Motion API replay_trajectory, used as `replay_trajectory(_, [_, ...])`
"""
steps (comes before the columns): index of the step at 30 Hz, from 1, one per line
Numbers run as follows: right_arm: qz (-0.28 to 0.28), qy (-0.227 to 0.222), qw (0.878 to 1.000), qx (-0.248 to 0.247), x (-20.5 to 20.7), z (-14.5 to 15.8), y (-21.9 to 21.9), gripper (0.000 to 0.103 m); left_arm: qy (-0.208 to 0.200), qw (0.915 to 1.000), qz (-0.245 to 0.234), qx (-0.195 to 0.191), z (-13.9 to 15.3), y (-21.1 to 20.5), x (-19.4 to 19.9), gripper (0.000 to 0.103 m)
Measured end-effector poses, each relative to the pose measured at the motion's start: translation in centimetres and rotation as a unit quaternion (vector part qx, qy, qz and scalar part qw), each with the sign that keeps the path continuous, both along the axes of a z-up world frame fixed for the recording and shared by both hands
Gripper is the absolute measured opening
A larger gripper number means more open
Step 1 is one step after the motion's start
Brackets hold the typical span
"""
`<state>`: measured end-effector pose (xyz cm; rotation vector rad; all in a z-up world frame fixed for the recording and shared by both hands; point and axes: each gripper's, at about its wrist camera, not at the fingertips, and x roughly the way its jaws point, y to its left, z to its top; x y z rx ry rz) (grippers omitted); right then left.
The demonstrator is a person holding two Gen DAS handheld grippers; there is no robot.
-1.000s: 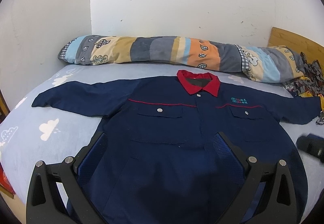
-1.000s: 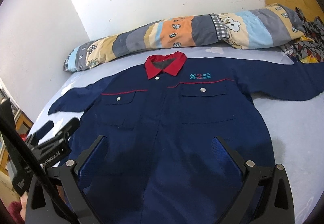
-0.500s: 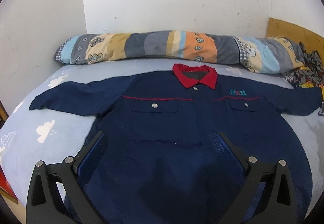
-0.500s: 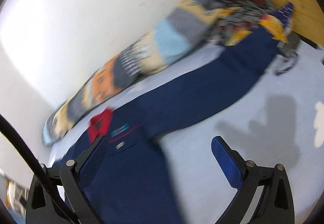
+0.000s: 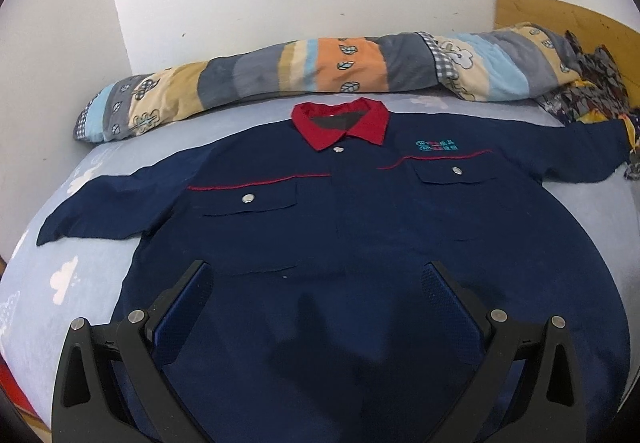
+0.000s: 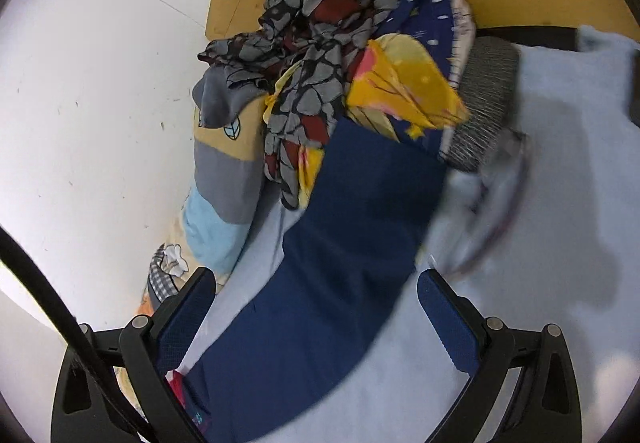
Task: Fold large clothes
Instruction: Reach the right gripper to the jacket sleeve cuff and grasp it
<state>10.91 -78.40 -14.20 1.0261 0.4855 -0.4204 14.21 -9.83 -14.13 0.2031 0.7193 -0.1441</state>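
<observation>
Meanwhile the left gripper hovers open over the navy jacket, spread flat on the bed, while the right gripper, also open, has swung right toward the far sleeve, probably to fold it in; a heap of patterned clothes crowds its cuff.

The navy jacket carries a small teal and red chest logo, its characters too small to read.

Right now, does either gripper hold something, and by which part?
Nothing is held. The left gripper is open above the navy jacket, and the right gripper is open over its sleeve; no fabric is pinched.
</observation>
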Motion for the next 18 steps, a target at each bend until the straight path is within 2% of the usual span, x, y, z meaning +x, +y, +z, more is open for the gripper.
replay_trajectory(6, [-0.044,0.046,0.998,-0.019,2.8,-1.1,-3.2,0.103,0.016,0.9997,-0.010,0.015,-1.1,-1.1,0.5,0.103])
replay_trajectory(9, [-0.053,0.088,0.994,-0.036,4.3,-2.3,-4.5,0.103,0.020,0.9996,-0.013,0.018,-1.4,-1.3,0.5,0.103])
replay_trajectory(12, [-0.046,0.104,0.993,-0.036,5.9,-3.4,-5.4,0.103,0.022,0.9994,-0.015,0.023,-1.7,-1.4,0.5,0.103])
replay_trajectory(16, [-0.039,0.150,0.987,-0.036,8.2,-5.4,-5.5,0.102,0.028,0.9990,-0.019,0.028,-2.1,-1.7,0.6,0.103])
replay_trajectory(17, [-0.038,0.158,0.986,-0.035,8.5,-5.8,-5.5,0.092,0.029,0.9990,-0.020,0.028,-2.2,-1.7,0.6,0.103])
replay_trajectory(18, [-0.039,0.163,0.985,-0.040,8.6,-6.1,-5.4,0.073,0.029,0.9989,-0.021,0.030,-2.2,-1.7,0.6,0.103])
